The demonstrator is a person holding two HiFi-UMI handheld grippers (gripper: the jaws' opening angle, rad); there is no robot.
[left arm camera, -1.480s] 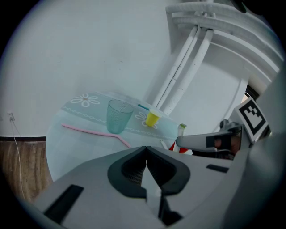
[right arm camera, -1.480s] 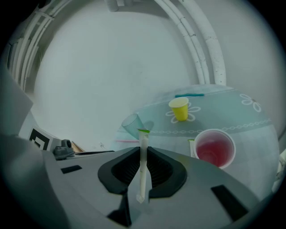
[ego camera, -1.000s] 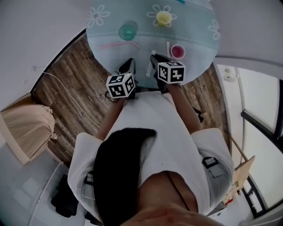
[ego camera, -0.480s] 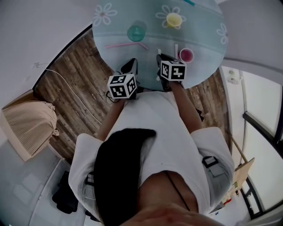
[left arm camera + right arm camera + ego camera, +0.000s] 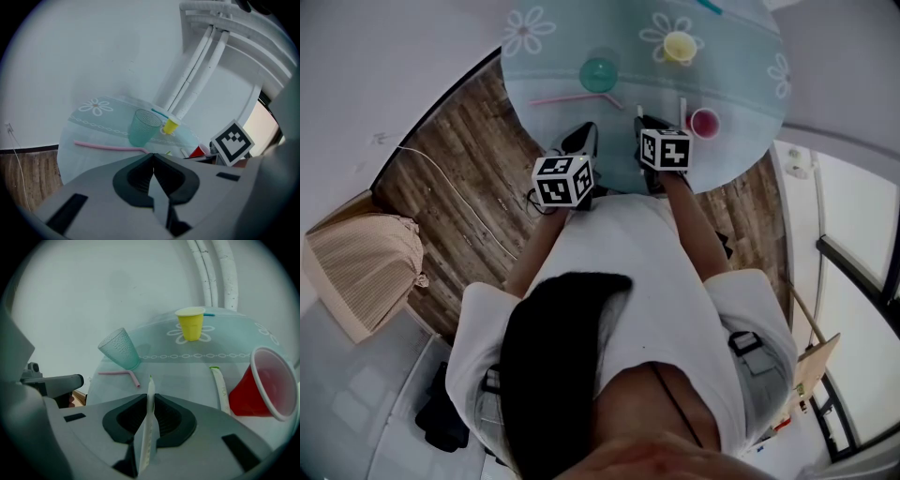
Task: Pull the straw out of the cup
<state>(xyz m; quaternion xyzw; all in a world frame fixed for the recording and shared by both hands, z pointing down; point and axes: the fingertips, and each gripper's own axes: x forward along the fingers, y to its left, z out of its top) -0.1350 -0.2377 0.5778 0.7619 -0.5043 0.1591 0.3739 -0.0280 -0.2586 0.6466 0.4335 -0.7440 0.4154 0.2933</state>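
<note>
A teal cup (image 5: 598,75) stands upright on the round table (image 5: 741,150), with a pink bent straw (image 5: 572,97) lying flat in front of it. My right gripper (image 5: 642,127) is shut on a white paper-wrapped straw (image 5: 150,399) that sticks up between its jaws, tip over the table's near part. To its right are a second wrapped straw (image 5: 219,387) and a red cup (image 5: 265,383). My left gripper (image 5: 153,161) is shut with nothing in it and hovers near the table's front edge, facing the teal cup (image 5: 143,126) and the pink straw (image 5: 110,147).
A yellow cup (image 5: 680,47) stands at the table's far side on a flower print. White pipes (image 5: 192,79) run up the wall behind. Wood floor (image 5: 459,178) and a thin cable (image 5: 459,202) lie to the left, with a beige bag (image 5: 361,272) beyond.
My right gripper has sunk a little toward the table with the wrapped straw still in it. My left gripper has drifted slightly. Cups and straws on the table have not moved.
</note>
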